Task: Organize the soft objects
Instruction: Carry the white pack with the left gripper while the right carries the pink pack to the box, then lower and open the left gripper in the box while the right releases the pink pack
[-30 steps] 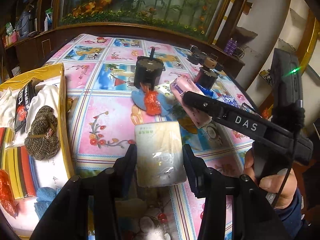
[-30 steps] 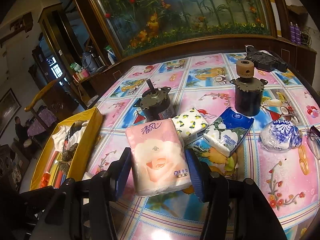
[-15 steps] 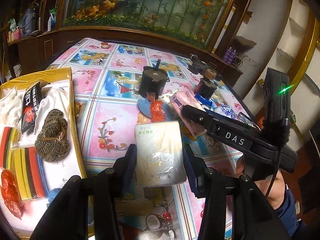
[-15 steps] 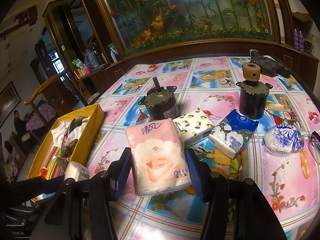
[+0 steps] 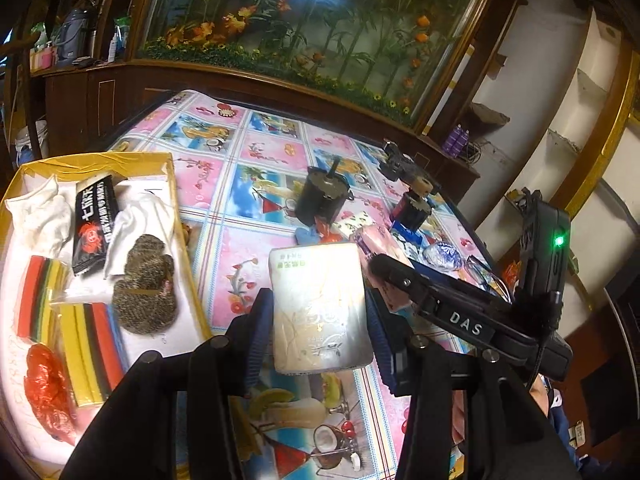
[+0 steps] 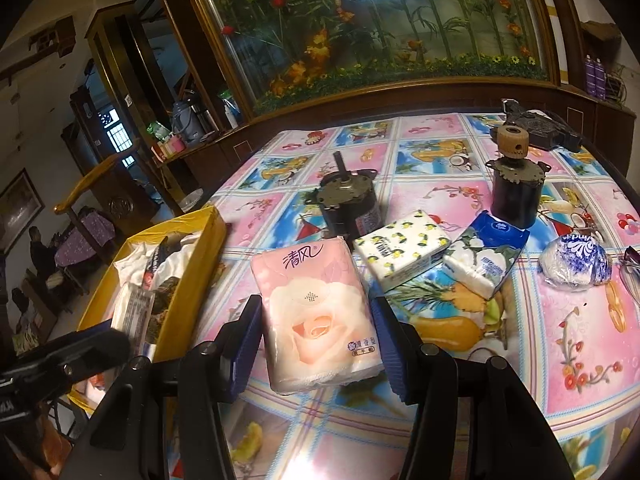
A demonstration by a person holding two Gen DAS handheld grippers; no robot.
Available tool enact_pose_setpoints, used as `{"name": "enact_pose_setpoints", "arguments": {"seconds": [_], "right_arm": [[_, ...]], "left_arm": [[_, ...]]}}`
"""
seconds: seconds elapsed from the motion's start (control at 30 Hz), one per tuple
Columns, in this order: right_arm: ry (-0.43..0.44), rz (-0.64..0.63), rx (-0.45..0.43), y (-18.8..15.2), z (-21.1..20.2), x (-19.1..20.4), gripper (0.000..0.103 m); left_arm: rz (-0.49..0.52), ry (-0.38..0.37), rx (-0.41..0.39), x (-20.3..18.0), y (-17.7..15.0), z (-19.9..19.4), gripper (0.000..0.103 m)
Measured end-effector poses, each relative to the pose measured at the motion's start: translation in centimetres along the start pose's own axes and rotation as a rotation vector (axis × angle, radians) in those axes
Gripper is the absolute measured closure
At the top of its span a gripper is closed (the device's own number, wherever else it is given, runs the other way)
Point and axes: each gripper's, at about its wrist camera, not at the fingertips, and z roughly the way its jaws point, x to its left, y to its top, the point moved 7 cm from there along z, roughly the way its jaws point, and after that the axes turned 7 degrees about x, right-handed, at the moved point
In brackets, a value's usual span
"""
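My left gripper (image 5: 318,320) is shut on a pale silvery tissue pack (image 5: 318,308) and holds it above the table, just right of the yellow box (image 5: 182,236). The box holds white cloths (image 5: 40,212), a black packet (image 5: 92,224), a brown scrubber (image 5: 146,280), striped sponges (image 5: 88,348) and a red mesh ball (image 5: 48,388). My right gripper (image 6: 316,336) is shut on a pink rose tissue pack (image 6: 316,312), raised over the table. The yellow box (image 6: 196,272) lies to its left.
On the table stand two dark motors (image 6: 348,208) (image 6: 516,192). A lemon-print tissue pack (image 6: 404,248), a blue-white tissue pack (image 6: 484,256) and a blue-white wrapped bundle (image 6: 576,264) lie on it. A black device (image 6: 540,128) sits at the far edge.
My left gripper has risen and swung left with the silvery pack, bringing more of the yellow box into view. My right gripper has lifted slightly with the pink pack.
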Motion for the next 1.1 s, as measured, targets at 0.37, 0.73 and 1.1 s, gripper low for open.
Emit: {"name": "enact_pose_setpoints", "arguments": {"seconds": [0.37, 0.73, 1.1], "right_arm": [[0.066, -0.069, 0.006, -0.3, -0.5, 6.3, 0.044], [0.119, -0.158, 0.025, -1.3, -0.9, 11.6, 0.044], [0.161, -0.240, 0.076, -3.3, 0.3, 16.4, 0.044]], "left_arm": [[-0.077, 0.009, -0.091, 4.6, 0.8, -4.6, 0.058], [-0.204, 0.066, -0.166, 11.8, 1.2, -7.9, 0.058], [-0.275, 0.094, -0.154, 16.2, 0.2, -8.4, 0.058]]}}
